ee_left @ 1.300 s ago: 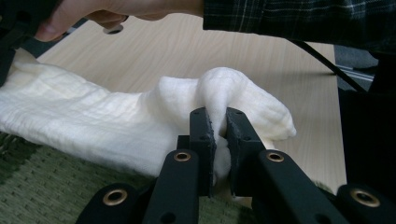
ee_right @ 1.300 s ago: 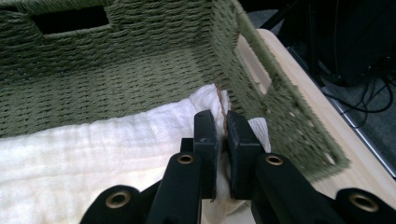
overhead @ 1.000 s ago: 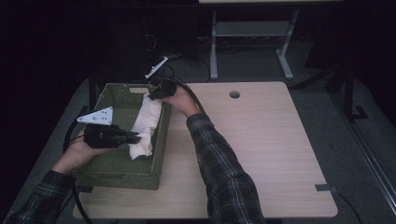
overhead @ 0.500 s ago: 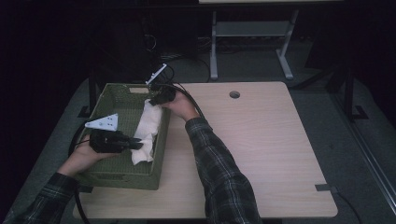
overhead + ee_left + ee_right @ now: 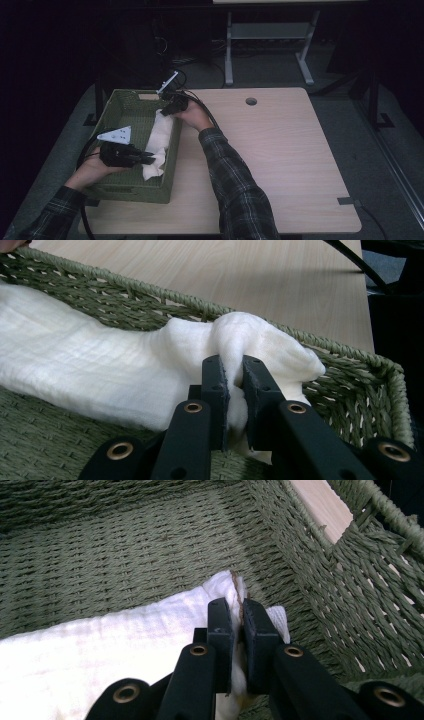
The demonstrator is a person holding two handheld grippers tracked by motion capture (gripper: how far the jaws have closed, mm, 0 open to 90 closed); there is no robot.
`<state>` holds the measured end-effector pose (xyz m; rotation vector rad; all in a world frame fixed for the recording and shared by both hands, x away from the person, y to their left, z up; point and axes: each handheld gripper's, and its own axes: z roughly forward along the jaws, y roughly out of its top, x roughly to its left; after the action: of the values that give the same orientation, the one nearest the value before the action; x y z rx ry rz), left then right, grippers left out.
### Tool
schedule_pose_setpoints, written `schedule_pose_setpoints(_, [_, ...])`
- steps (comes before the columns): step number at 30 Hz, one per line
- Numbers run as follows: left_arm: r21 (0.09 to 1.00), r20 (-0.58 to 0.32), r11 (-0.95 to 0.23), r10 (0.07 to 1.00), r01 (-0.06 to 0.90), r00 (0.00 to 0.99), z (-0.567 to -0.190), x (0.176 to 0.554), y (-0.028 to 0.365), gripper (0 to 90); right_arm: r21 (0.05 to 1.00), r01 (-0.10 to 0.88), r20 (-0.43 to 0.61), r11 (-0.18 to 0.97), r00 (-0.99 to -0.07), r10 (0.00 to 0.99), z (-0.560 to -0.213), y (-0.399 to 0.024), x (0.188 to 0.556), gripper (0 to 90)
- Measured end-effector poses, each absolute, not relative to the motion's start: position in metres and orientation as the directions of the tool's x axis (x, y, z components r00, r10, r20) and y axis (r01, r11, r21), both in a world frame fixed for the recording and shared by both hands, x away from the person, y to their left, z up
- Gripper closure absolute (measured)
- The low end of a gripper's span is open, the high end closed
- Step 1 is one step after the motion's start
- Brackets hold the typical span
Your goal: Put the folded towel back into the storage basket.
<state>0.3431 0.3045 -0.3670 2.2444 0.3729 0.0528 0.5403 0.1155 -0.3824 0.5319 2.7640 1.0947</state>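
left sleeve: plaid, coming in at 7 o'clock of the high view, over the near left corner of the table.
right sleeve: plaid, running from 6 o'clock up toward 11 o'clock across the wooden table.
left gripper: held low inside the basket at about 9 o'clock of the high view, grey plate on top; jaws pinched together on a bunched fold of the white cloth, cloth bulging above the tips.
white cloth: lies along the right inner wall of the green woven basket, stretched from near end to far end; its near end bunched by the basket's near right corner.
green woven basket: sits on the left part of the table, long side running near to far, the right hand resting at its far right rim.
right gripper: at the basket's far end, about 11 o'clock; jaws closed on the cloth's hemmed corner, just off the woven floor and near the basket's end wall with its handle cut-out.
table hole: round, at 12 o'clock, well apart from the basket.
metal stand: on the floor beyond the table's far edge.
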Motion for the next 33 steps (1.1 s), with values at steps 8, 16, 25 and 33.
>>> schedule_pose_setpoints(8, [0.769,-0.105,-0.581,0.296,0.266,0.95,-0.367,0.344,0.306,55.0,0.681,0.276,0.015,0.678,-0.931,0.365,-0.383,0.115,0.541,83.8])
schedule_pose_setpoints(16, [0.79,-0.108,-0.542,0.334,0.285,0.936,-0.364,0.345,0.306,39.4,0.687,0.275,0.019,0.672,-0.932,0.362,-0.382,0.114,0.54,67.0])
schedule_pose_setpoints(25, [0.801,-0.101,-0.526,0.354,0.287,0.93,-0.357,0.346,0.302,38.0,0.74,0.264,0.014,0.618,-0.925,0.379,-0.364,0.102,0.535,54.3])
schedule_pose_setpoints(33, [0.805,-0.096,-0.504,0.411,0.313,0.907,-0.345,0.346,0.285,31.6,0.754,0.277,0.014,0.595,-0.914,0.407,-0.346,0.077,0.527,43.7])
